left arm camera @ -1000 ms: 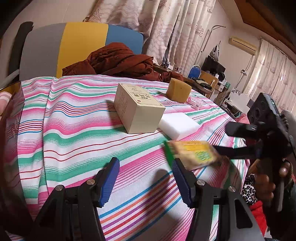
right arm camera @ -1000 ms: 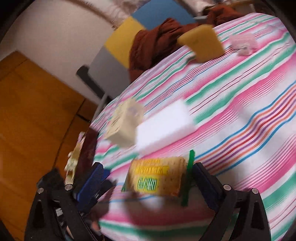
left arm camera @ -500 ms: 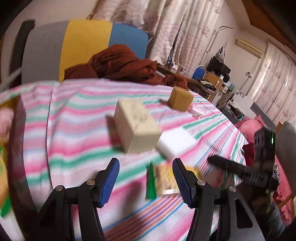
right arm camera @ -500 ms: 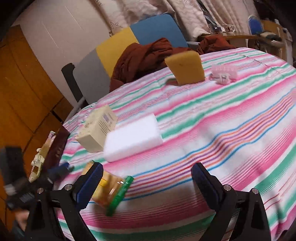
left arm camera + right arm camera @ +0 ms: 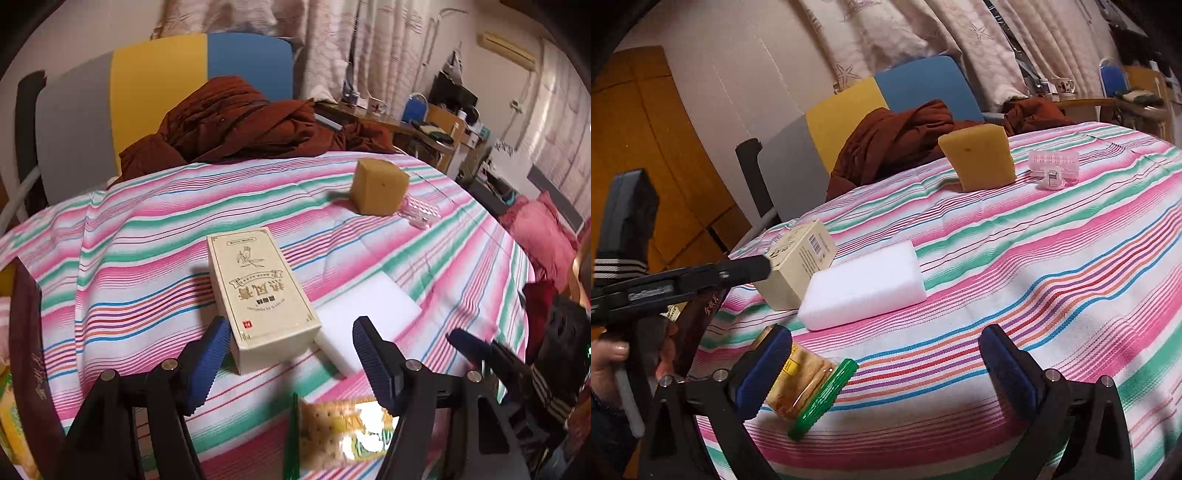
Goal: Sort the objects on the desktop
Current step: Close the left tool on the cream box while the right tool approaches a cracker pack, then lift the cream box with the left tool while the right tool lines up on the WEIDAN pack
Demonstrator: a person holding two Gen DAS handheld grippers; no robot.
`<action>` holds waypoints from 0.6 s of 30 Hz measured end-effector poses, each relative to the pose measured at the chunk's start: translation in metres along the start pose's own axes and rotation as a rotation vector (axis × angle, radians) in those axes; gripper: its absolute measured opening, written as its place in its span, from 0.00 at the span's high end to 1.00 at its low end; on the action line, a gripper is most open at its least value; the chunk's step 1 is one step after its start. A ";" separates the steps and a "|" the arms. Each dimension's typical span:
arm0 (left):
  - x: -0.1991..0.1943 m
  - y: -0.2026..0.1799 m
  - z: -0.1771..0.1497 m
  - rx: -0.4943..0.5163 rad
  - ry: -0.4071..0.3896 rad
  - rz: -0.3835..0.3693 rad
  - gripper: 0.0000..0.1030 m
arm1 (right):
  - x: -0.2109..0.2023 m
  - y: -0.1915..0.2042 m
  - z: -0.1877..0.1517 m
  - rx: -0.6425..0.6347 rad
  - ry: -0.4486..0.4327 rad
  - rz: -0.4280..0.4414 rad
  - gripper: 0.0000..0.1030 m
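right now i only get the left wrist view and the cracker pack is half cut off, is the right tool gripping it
observer: No. The right tool has its jaws opening, and the cracker pack lies loose on the striped cloth, partly behind one finger.
operator: anything printed on the beige box side facing the white sponge
observer: Yes, a barcode.
operator: is the pink clip touching the yellow sponge
observer: No, it stands clear, beside it.
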State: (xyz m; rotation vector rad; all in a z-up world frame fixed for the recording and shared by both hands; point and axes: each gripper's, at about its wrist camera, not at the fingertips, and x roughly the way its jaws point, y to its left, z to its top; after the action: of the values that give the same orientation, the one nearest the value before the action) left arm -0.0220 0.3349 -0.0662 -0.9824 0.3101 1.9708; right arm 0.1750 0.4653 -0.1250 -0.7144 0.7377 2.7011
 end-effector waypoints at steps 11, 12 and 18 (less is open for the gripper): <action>0.016 0.016 -0.001 -0.021 -0.008 0.010 0.41 | 0.000 -0.001 -0.001 -0.002 -0.016 0.008 0.00; 0.018 0.016 -0.001 -0.018 -0.011 0.012 0.41 | 0.000 -0.001 -0.001 -0.003 -0.016 0.007 0.00; 0.018 0.018 -0.003 -0.007 -0.027 0.020 0.41 | 0.000 -0.001 -0.002 -0.005 -0.020 0.008 0.00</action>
State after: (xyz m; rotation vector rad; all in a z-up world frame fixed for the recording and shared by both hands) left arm -0.0403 0.3336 -0.0838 -0.9597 0.2985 2.0027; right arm 0.1764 0.4652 -0.1265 -0.6862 0.7306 2.7148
